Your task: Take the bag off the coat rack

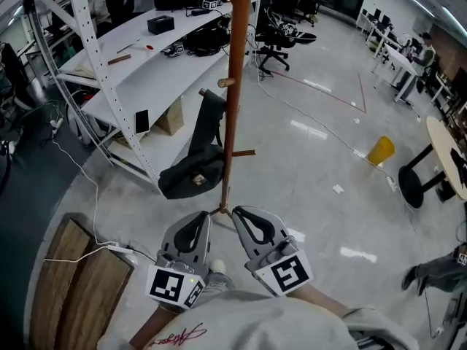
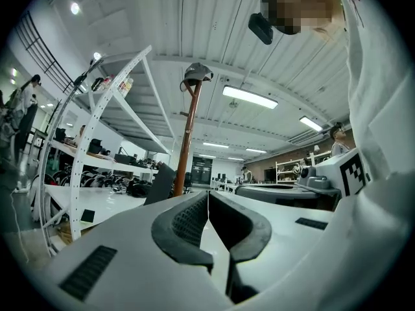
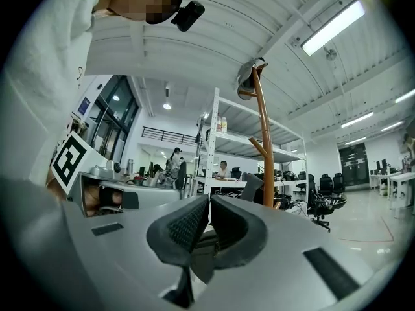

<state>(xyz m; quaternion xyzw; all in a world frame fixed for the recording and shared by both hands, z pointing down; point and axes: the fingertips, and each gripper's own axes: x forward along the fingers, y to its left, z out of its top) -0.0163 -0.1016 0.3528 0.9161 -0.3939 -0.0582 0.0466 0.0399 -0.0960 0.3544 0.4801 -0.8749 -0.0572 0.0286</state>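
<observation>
The tall brown wooden coat rack (image 1: 238, 86) runs off my head view's top edge, its foot partly hidden behind my grey left gripper (image 1: 207, 216) and right gripper (image 1: 236, 214); a grey-trousered person (image 1: 441, 270) is cropped at right.

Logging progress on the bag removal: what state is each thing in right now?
Black fabric bag: hanging by its strap from a rack peg, untouched.
Brown wooden coat rack: upright.
Grey cap: perched on the rack's top.
Left gripper: shut, empty.
Right gripper: shut, empty.
</observation>
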